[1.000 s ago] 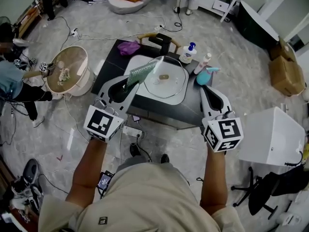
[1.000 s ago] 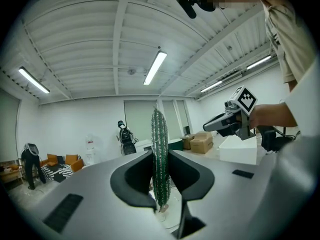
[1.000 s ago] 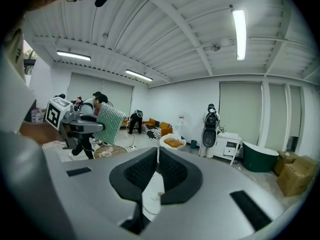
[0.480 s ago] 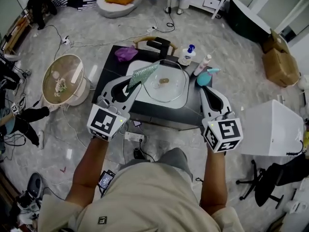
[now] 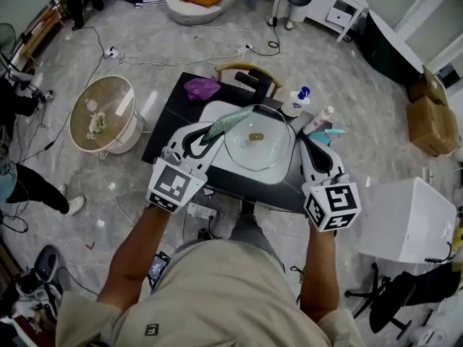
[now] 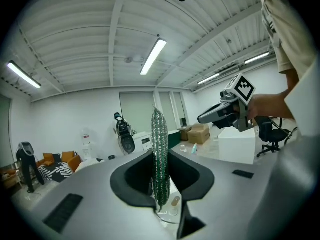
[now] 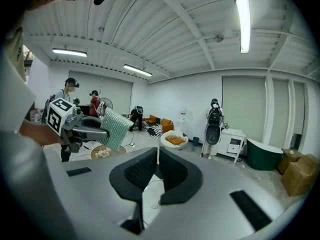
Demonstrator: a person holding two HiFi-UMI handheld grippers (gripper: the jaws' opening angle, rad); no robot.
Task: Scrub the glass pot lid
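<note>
The round glass pot lid (image 5: 258,142) lies flat on a white tray (image 5: 239,170) on a dark low table (image 5: 172,116). My left gripper (image 5: 205,137) is shut on a green mesh scrub cloth (image 5: 230,121), whose free end hangs over the lid's left rim. In the left gripper view the cloth (image 6: 160,154) stands upright between the jaws, with the lid (image 6: 172,210) just below. My right gripper (image 5: 308,147) is shut on nothing at the lid's right side. In the right gripper view its jaws meet and the left gripper (image 7: 85,129) with the cloth (image 7: 115,128) shows at left.
A pump soap bottle (image 5: 295,101), a slim white bottle (image 5: 320,120) and a teal item (image 5: 335,132) stand at the table's back right. A purple cloth (image 5: 202,87) lies at its back left. A round side table (image 5: 103,112) stands left, a white box (image 5: 405,214) right.
The table and lid have come nearer in the view. Both grippers now flank the lid closely, and the cloth's tip hangs over its left rim. Both stay shut.
</note>
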